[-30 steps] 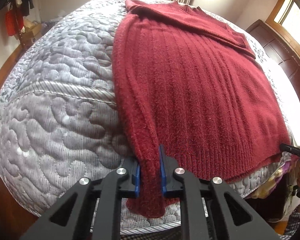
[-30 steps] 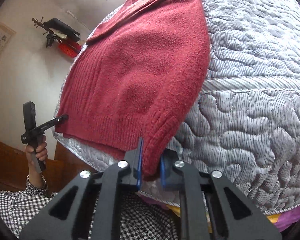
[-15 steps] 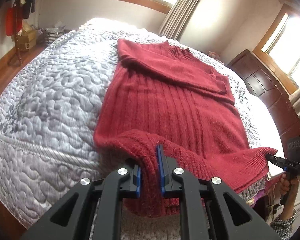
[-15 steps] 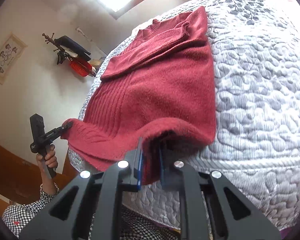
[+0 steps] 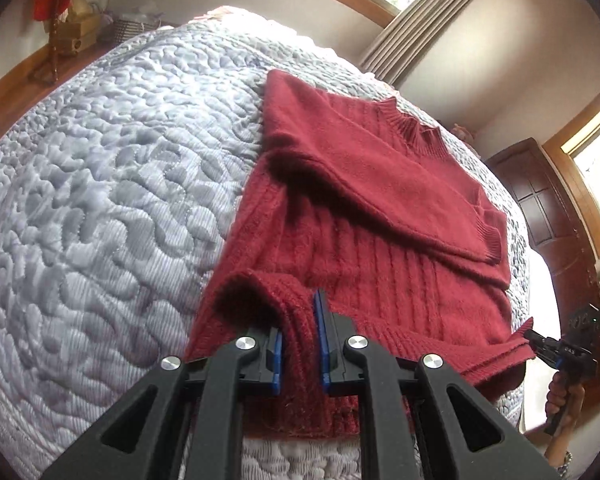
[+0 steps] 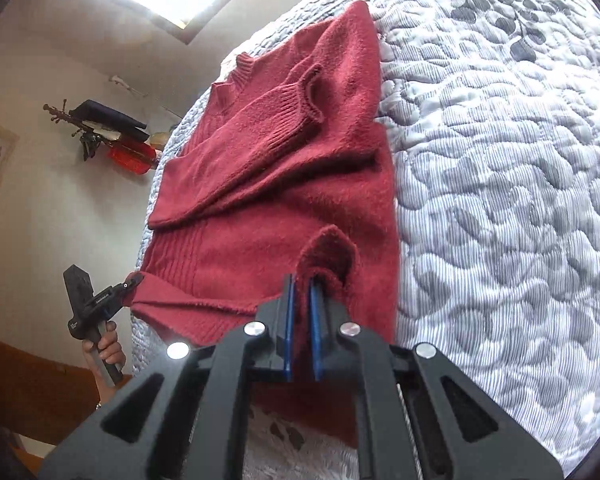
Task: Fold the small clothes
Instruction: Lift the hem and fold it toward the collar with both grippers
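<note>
A dark red knit sweater (image 5: pixel 364 216) lies flat on the bed, its sleeves folded across the chest. My left gripper (image 5: pixel 299 334) is shut on the sweater's bottom hem at the left corner, and the knit bunches up between its blue pads. My right gripper (image 6: pixel 302 308) is shut on the hem at the other corner of the red sweater (image 6: pixel 276 168), which curls over its fingers. Both hem corners are lifted off the quilt and carried over the lower body of the sweater. Each gripper shows small in the other's view, at the hem's far end.
The bed carries a grey-white quilted cover (image 5: pixel 100 200) with a leaf print (image 6: pixel 500 160). A dark wooden cabinet (image 5: pixel 556 216) and curtains stand beyond the bed's right side. A wall rack with red items (image 6: pixel 112 140) hangs on the left wall. A hand (image 6: pixel 104 348) holds the left gripper's handle.
Both grippers have lifted the hem from the bed's near edge and carried it up and forward over the sweater. The collar and folded sleeves now look closer.
</note>
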Available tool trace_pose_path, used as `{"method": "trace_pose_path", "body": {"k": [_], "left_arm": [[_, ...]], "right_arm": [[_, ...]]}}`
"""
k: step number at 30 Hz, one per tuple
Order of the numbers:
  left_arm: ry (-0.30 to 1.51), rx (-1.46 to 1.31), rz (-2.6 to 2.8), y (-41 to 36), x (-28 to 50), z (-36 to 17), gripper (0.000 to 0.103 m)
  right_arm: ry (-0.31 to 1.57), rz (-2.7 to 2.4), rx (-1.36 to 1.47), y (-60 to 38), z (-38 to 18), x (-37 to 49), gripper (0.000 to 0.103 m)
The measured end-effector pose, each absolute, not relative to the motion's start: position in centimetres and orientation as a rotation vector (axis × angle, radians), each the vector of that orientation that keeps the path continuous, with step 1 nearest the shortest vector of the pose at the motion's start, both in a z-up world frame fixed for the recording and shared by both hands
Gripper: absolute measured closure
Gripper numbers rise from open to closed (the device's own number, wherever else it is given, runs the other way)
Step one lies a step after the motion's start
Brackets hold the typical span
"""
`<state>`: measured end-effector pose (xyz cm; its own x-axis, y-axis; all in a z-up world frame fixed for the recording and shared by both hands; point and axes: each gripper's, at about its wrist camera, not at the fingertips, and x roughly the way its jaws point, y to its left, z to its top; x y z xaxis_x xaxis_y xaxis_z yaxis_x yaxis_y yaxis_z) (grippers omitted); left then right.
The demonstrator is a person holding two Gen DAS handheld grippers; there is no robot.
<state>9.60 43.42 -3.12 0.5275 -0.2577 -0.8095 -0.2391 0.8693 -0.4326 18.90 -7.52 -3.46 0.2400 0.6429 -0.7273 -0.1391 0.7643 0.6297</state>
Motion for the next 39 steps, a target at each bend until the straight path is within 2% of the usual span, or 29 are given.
{"method": "trace_pose_path", "body": {"k": [6, 8, 10, 12, 18, 20, 22, 23, 34, 35, 37, 38, 39], "left_arm": [[1.060, -0.597, -0.038, 44.3, 11.2, -4.4, 0.084], [1.061, -0.630, -0.070, 45.0, 10.8, -3.9, 0.078], [1.037, -0.653, -0.079, 45.9, 10.0, -2.9, 0.069], [0.989, -0.613, -0.023, 46.9, 8.8, -1.3, 0.047], [0.859, -0.389, 0.098, 47.6, 6.9, 2.6, 0.041], [0.872, -0.305, 0.079, 46.3, 7.7, 2.6, 0.040], [0.900, -0.228, 0.046, 44.5, 8.9, 2.0, 0.039], [0.912, -0.193, 0.037, 43.7, 9.4, 1.7, 0.038], [1.005, -0.011, 0.007, 39.9, 13.3, -1.9, 0.034], [1.011, -0.005, 0.007, 39.6, 13.4, -2.2, 0.035], [1.020, 0.006, -0.013, 38.9, 13.4, -2.5, 0.037], [1.021, 0.016, -0.019, 38.5, 13.3, -2.6, 0.043], [1.023, 0.027, -0.027, 38.2, 13.2, -2.7, 0.051]], "right_arm": [[1.272, 0.575, 0.551, -8.3, -6.3, 21.4, 0.095], [1.262, 0.595, 0.589, -9.3, -6.3, 21.5, 0.089], [1.209, 0.549, 0.552, -10.8, -5.4, 21.2, 0.062], [1.160, 0.531, 0.538, -12.7, -4.3, 20.7, 0.056], [1.119, 0.577, 0.404, -13.3, -1.9, 19.2, 0.054], [1.117, 0.610, 0.339, -11.8, -1.8, 19.1, 0.049], [1.131, 0.607, 0.274, -9.9, -2.1, 19.3, 0.037], [1.138, 0.599, 0.249, -9.1, -2.4, 19.4, 0.036], [1.222, 0.547, 0.056, -4.5, -5.5, 20.6, 0.037], [1.225, 0.546, 0.039, -4.2, -5.6, 20.5, 0.042], [1.214, 0.546, -0.022, -3.4, -5.4, 20.1, 0.058], [1.203, 0.545, -0.053, -3.0, -5.2, 19.8, 0.061], [1.192, 0.545, -0.079, -2.9, -5.1, 19.5, 0.071]]}}
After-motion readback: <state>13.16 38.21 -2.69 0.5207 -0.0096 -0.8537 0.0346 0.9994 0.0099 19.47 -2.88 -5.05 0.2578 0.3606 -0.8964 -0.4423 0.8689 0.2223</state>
